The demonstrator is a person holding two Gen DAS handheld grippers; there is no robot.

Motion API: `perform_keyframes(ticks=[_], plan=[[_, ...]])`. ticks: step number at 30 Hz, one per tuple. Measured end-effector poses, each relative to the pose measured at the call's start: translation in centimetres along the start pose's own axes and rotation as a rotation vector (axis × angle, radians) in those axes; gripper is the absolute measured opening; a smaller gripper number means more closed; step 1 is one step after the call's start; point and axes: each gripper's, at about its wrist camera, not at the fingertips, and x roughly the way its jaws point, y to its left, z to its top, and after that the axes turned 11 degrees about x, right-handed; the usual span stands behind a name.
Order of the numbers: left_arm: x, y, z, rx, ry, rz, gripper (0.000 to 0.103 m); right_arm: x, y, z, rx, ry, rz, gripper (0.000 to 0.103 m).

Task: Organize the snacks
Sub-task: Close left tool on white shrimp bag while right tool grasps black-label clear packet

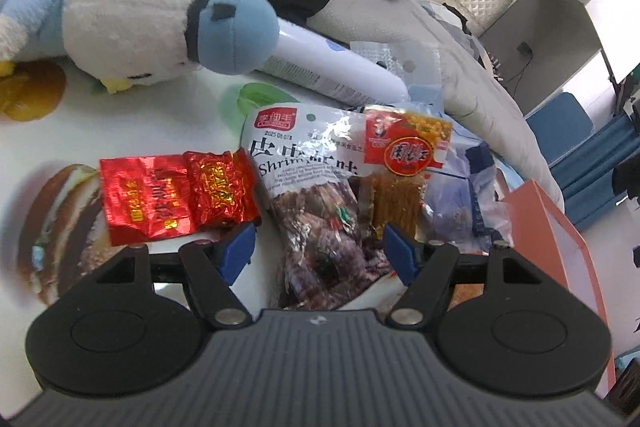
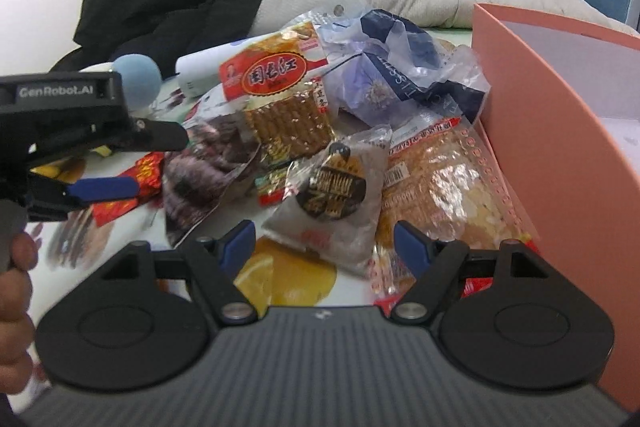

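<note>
The left gripper (image 1: pixel 320 247) hangs released, its jaws either side of the shrimp packet (image 1: pixel 316 195) on the table. The right gripper (image 2: pixel 326 245) is spread too, just short of the grey snack bag (image 2: pixel 332 195), with the pink box (image 2: pixel 560 131) beside it

The shrimp snack bag (image 1: pixel 316 195) carries the English word "Shrimp" under large Chinese characters, a date stamp starting "2025" and a red brand badge with Chinese lettering too small to read. In the right wrist view, "GenRobot.AI" stands in pale letters on the black body of the left gripper (image 2: pixel 108 187). The bean strip packet (image 2: pixel 280 95) shows bold Chinese characters in a red oval.
</note>
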Motion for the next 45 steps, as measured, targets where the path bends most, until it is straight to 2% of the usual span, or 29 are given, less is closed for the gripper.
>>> perform_keyframes(ticks=[9,11,15,18,25,31,33,39,44,45], plan=[[3.1,0.1,-0.4,-0.011,0.039,-0.034,0.074,2.5,0.5,0.4,-0.005,0.008,-0.001,0.078],[3.4,0.1,-0.7,-0.007,0.042,-0.035,0.073,2.5,0.7,0.4,-0.016,0.005,-0.005,0.073],[3.3,0.1,-0.9,-0.007,0.044,-0.044,0.062,2.2,0.8,0.3,-0.026,0.001,-0.008,0.064],[2.3,-0.2,-1.1,0.011,0.045,-0.044,0.057,1.7,0.9,0.4,-0.029,0.009,-0.008,0.058],[-1.7,-0.9,-2.4,0.029,0.056,-0.031,0.055,-0.9,1.1,-0.3,-0.022,0.054,-0.007,0.055],[-6.8,-1.0,-5.2,0.022,0.060,0.000,0.052,-4.6,0.9,-1.7,-0.014,0.091,-0.003,0.054],[-8.5,-0.9,-6.2,0.017,0.059,0.006,0.044,-6.0,0.7,-2.3,-0.017,0.091,-0.001,0.054],[-13.0,-1.4,-9.5,0.059,0.059,0.031,0.040,-10.1,0.8,-5.0,-0.018,0.088,0.007,0.054],[-14.4,-0.6,-11.8,-0.006,0.045,0.014,0.040,-12.1,0.9,-7.2,-0.009,0.080,0.011,0.054],[-14.5,-0.5,-12.0,-0.018,0.034,0.008,0.043,-12.2,0.8,-7.6,-0.013,0.076,0.008,0.054]])
